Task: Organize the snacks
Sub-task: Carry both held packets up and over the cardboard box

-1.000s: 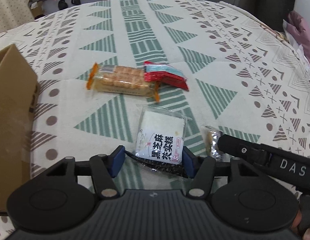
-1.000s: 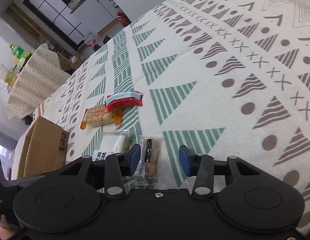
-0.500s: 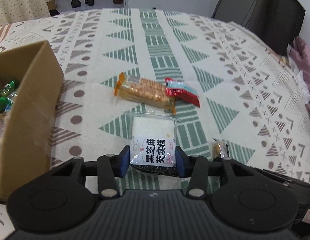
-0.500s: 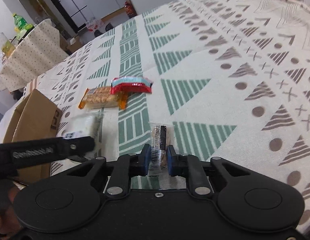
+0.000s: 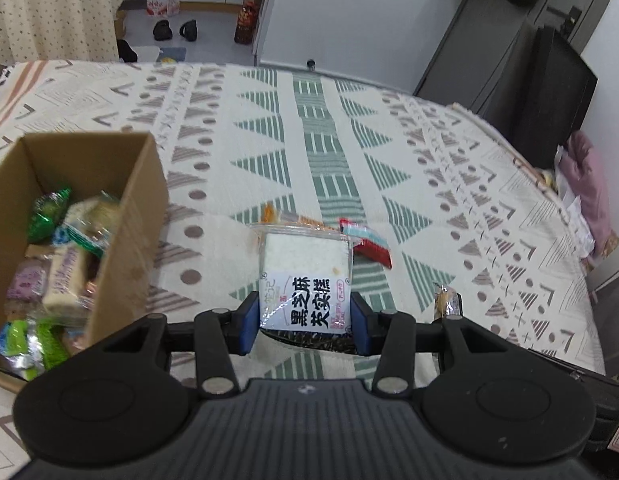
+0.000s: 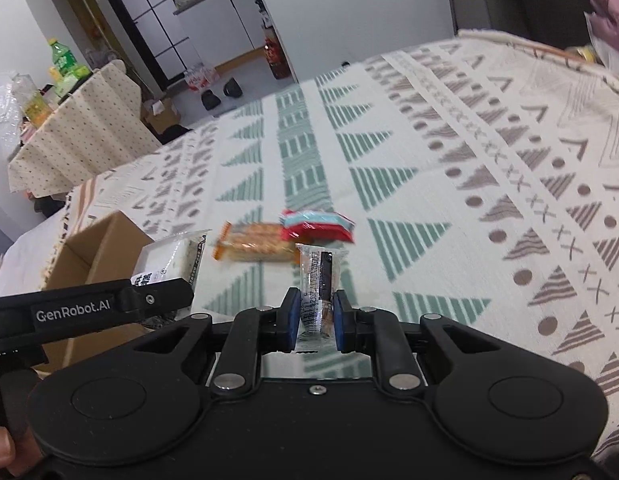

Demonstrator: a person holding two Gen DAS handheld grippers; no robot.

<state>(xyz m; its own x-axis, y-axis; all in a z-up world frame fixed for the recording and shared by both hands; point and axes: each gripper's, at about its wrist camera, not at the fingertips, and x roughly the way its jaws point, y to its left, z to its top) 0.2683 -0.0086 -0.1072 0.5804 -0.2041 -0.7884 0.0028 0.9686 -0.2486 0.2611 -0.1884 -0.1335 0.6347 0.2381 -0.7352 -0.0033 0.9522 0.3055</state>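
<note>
The left gripper point(image 5: 305, 322) is clamped on the white cake packet point(image 5: 305, 276), its blue pads pressing the two side edges near the printed label, with the packet raised off the patterned tablecloth point(image 5: 429, 168). To the left of this claw and slightly below it stands the cardboard box point(image 5: 121, 216), open-topped and already holding several wrapped snacks. The packet looks light and soft: a puffy film wrapper around a spongy block, so it probably squashes under a hard squeeze and the slick film could slide. Holding it low across its width, as now, seems sound.

The right gripper point(image 6: 317, 318) is closed on the slim bar in clear wrap point(image 6: 319, 280), pinched at its lower end so the bar stands upright ahead of the jaws. It appears stiffer and very light, though the crinkly wrapper is slippery and a hold nearer the middle would likely steady it.

Just beyond the bar, lying on the cloth, are the orange cracker pack point(image 6: 251, 242) and the smaller red packet point(image 6: 317, 226), touching each other; both look light, the crackers likely brittle.
</note>
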